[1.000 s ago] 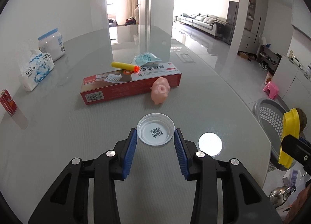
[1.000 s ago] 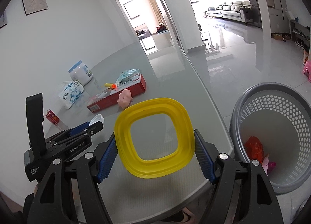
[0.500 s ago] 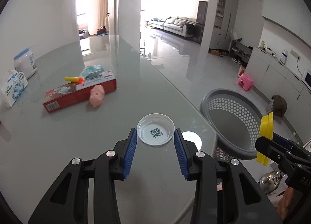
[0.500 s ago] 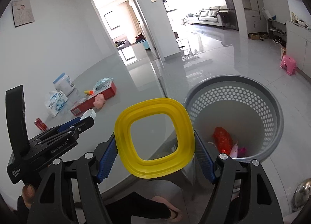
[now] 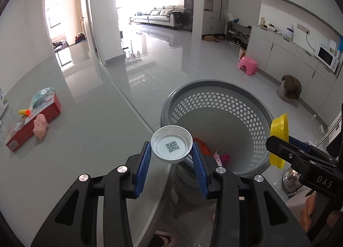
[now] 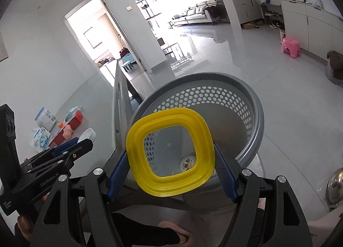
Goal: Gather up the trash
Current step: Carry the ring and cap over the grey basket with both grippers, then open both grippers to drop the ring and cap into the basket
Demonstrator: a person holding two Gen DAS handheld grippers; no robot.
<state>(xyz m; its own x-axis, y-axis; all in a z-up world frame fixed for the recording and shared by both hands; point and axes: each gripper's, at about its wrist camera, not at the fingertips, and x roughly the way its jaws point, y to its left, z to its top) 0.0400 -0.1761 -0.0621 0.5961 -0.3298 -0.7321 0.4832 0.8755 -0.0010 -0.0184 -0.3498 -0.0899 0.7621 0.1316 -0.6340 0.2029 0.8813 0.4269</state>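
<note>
Two lids held: left gripper pinches a white QR-coded cap, right gripper clamps a yellow square-ring lid over the grey perforated basket

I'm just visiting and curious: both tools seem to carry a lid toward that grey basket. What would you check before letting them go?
1. Left gripper fingers clamp the white cap: ok.
2. Right gripper fingers clamp the yellow lid: ok.
3. Yellow lid over the grey basket opening: probably ok; the right wrist view shows the perforated wall through its clear middle.
4. White cap past the table edge and over the basket: cannot tell; it appears at the near rim.
5. Room in the basket: ok; only a few bits of trash at the bottom.
6. The two grippers apart from each other: ok.
</note>
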